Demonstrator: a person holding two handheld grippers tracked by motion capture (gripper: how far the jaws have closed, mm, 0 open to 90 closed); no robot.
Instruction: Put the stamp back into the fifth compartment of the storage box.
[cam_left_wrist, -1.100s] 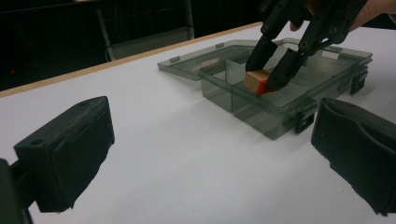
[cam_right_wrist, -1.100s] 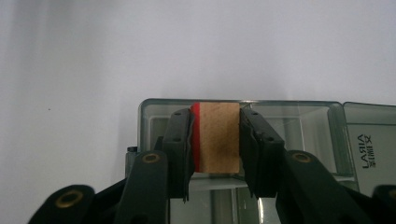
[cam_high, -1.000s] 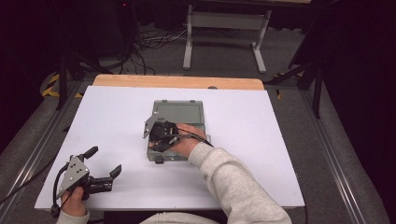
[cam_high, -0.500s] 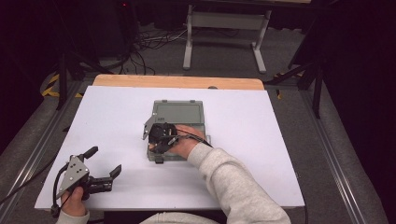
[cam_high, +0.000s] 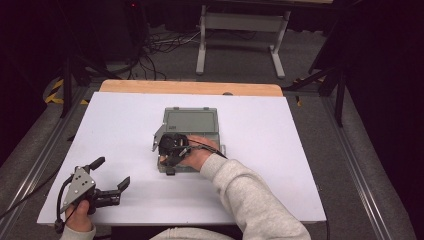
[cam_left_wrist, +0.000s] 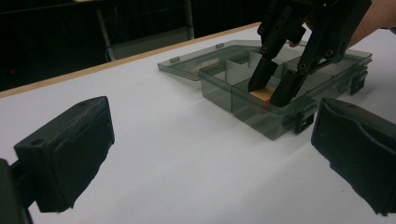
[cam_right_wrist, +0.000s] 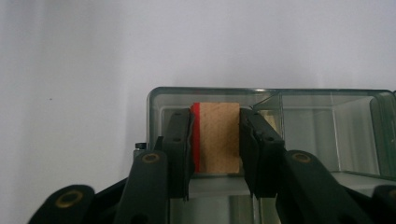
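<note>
My right gripper (cam_right_wrist: 215, 140) is clamped on a wooden block (cam_right_wrist: 218, 137) with one red side, holding it down inside a corner compartment of the open grey organizer box (cam_high: 192, 122). My left gripper (cam_high: 112, 172) rests well apart from the box, jaws spread wide, holding nothing.
</note>
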